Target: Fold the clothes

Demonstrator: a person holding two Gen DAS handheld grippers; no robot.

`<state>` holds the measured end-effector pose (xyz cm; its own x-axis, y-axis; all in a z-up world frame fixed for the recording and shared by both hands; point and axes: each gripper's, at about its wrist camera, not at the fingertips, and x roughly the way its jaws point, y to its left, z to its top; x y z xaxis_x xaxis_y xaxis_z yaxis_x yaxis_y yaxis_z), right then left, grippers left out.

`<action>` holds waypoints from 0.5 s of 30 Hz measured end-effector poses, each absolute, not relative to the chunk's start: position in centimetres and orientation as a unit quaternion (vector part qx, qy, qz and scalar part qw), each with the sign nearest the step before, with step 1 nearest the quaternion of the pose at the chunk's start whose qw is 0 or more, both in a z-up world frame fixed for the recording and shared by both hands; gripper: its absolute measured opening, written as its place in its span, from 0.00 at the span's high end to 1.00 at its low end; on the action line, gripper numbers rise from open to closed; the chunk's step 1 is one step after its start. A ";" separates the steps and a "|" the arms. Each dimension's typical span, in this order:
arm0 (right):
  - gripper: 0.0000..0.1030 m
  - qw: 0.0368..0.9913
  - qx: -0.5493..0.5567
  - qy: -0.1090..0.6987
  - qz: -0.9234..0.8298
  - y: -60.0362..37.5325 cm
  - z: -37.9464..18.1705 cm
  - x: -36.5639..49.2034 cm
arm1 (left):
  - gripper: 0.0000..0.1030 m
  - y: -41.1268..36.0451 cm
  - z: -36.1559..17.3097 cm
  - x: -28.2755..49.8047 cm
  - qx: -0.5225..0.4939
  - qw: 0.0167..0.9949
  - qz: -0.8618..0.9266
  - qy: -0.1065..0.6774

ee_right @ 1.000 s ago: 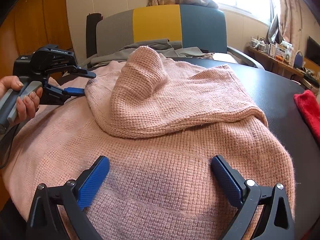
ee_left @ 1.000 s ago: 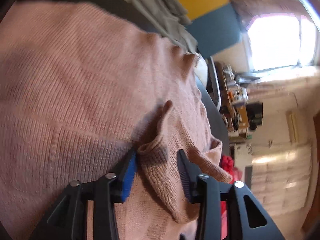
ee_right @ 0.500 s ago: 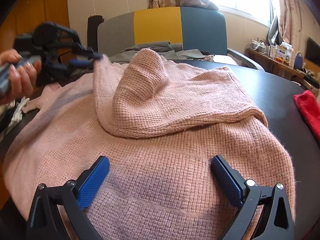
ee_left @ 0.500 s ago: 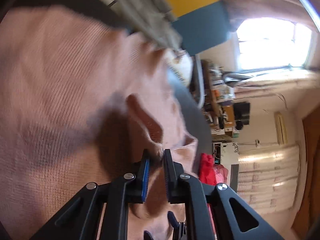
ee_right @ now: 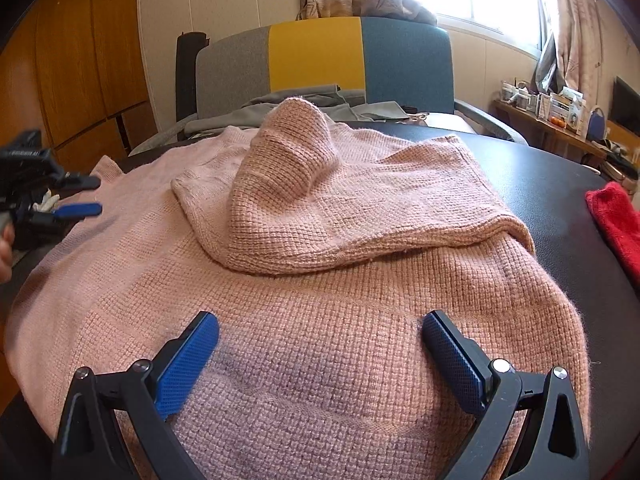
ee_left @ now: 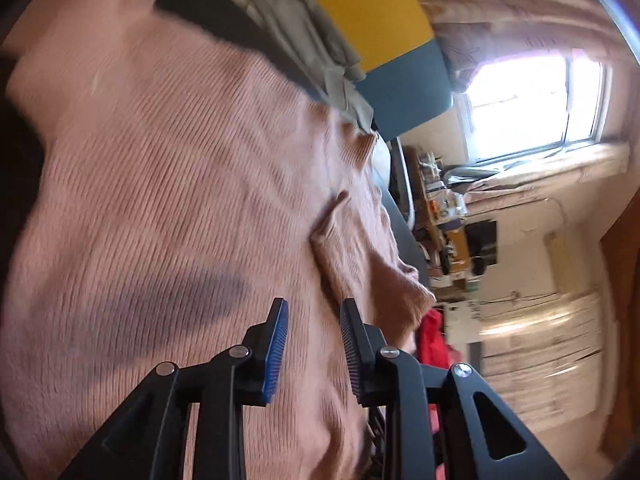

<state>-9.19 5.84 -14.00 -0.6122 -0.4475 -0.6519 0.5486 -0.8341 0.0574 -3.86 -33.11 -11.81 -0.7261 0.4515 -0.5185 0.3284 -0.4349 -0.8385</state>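
One pink sweater (ee_right: 328,280) on the dark table (ee_right: 560,184); one red cloth (ee_right: 616,216) at three o'clock. Two grippers — left gripper (ee_left: 313,322) parted, empty; right gripper (ee_right: 320,334) spread wide, empty.

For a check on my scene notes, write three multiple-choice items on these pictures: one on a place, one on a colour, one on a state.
1. Where does the red cloth lie?
A. on the dark table, right of the pink sweater
B. on the chair seat
C. on top of the sweater

2. What colour is the middle panel of the chair back?
A. red
B. yellow
C. white

3. How does the right hand-held gripper stand?
A. shut on the sweater
B. shut on the red cloth
C. open, holding nothing

Key: 1 A, the cloth rests on bare tabletop at the right edge, apart from the sweater. 2 B, a yellow strip sits between grey and blue ones. 3 C, its blue pads stand wide apart over the knit.
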 end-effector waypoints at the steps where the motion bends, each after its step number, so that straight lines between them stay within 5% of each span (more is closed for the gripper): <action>1: 0.00 0.278 0.342 0.075 -0.895 5.8 -14.0 -9.2 | 0.74 -33.1 -12.0 -3.8 -0.370 0.046 0.759 -0.534; 7: 0.00 0.272 0.350 0.082 -0.893 5.5 -14.1 -9.7 | 0.50 -31.3 -11.0 -8.3 -0.373 0.066 0.770 -0.514; 15: 0.00 0.262 0.372 0.088 -0.886 4.9 -14.0 -10.2 | 0.49 -29.8 -13.2 -14.6 -0.434 0.014 0.728 -0.531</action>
